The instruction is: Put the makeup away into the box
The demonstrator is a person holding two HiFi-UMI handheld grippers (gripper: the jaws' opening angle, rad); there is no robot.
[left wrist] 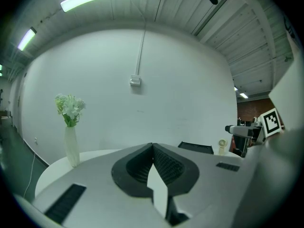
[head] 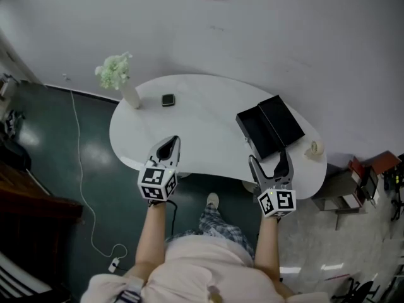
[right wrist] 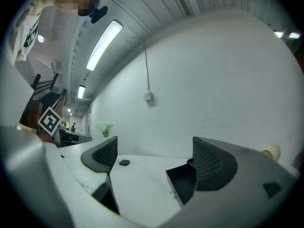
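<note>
A small black makeup compact (head: 167, 100) lies on the white table (head: 202, 131) near the far left; the right gripper view shows the compact (right wrist: 124, 162) well ahead. A black box (head: 270, 126) stands open at the table's right, its lid laid back; its front corner (right wrist: 183, 182) sits by the right jaw. My left gripper (head: 169, 145) hovers over the table's near edge, jaws together with nothing between them (left wrist: 153, 148). My right gripper (head: 270, 160) is open and empty, just in front of the box.
A white vase with pale flowers (head: 123, 81) stands at the table's far left edge, and shows as vase (left wrist: 71, 144) in the left gripper view. A small cream round object (head: 315, 148) sits at the right edge. A white cable (head: 82, 169) runs across the dark floor.
</note>
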